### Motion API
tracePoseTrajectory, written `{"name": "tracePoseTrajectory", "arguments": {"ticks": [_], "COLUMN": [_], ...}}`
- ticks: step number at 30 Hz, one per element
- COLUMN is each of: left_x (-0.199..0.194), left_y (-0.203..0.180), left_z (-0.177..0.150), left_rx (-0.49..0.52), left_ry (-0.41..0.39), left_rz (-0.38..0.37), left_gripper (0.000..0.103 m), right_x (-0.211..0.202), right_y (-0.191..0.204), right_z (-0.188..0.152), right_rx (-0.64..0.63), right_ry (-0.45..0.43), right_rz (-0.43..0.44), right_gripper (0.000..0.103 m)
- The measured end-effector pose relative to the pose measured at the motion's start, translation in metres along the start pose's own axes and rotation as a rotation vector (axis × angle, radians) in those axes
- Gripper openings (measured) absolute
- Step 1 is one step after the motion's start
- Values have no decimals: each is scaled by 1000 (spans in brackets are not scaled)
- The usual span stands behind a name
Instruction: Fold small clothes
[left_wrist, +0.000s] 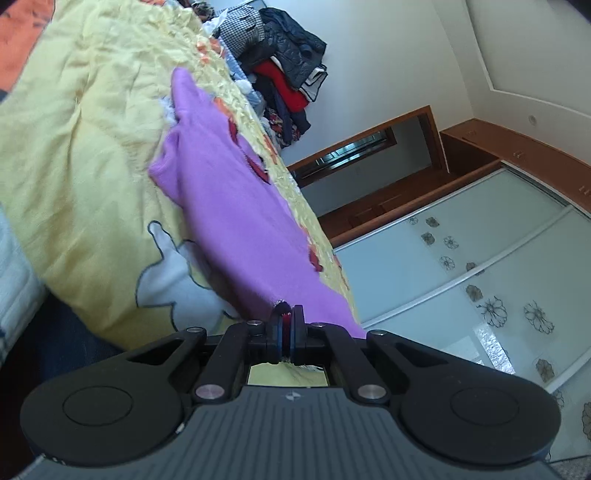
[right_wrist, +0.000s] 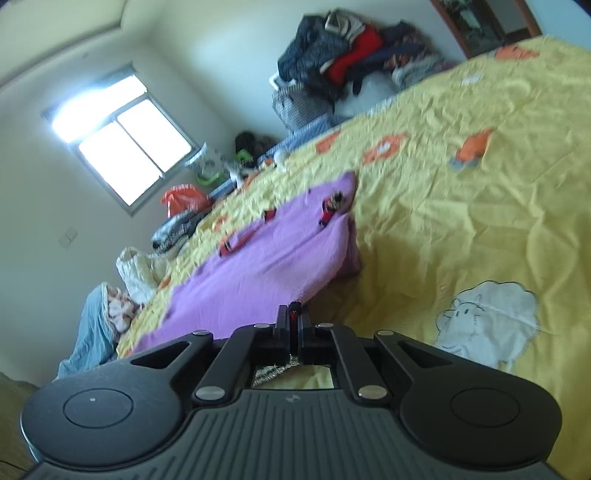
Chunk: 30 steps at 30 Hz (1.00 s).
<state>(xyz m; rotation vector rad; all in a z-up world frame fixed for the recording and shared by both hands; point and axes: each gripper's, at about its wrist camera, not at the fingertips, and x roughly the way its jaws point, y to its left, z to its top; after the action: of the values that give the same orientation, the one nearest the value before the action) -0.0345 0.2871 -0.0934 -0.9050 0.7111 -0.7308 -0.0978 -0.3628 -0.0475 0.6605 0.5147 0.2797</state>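
Both of our grippers, left gripper (left_wrist: 287, 314) and right gripper (right_wrist: 294, 312), are pinching the near hem of the purple garment (left_wrist: 236, 206), which is lying stretched across the yellow bedspread (right_wrist: 461, 206) near the bed's edge.

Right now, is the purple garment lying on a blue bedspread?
No, the purple garment lies on a yellow bedspread with orange patches.
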Motion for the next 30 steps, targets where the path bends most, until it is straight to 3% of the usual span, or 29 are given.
{"name": "tracePoseTrajectory", "arguments": {"ticks": [11,16,21,30], "left_x": [-68,-79,-56,35], "left_y": [-36,-39,-30,-22], "left_z": [-52,-51,-11,103], "left_rx": [-56,-82,-123,-83], "left_ry": [-77,-115,-126,-96], "left_rz": [13,19,-6,106], "left_gripper": [2,2,2,2], "right_x": [-63,-75,-53,82], "right_y": [1,12,9,-27], "right_z": [-26,-23,11,90], "right_rx": [127,137,151,188], "right_ry": [11,19,16,89], "right_rz": [-2,15,65,41], "right_gripper": [3,3,3,3]}}
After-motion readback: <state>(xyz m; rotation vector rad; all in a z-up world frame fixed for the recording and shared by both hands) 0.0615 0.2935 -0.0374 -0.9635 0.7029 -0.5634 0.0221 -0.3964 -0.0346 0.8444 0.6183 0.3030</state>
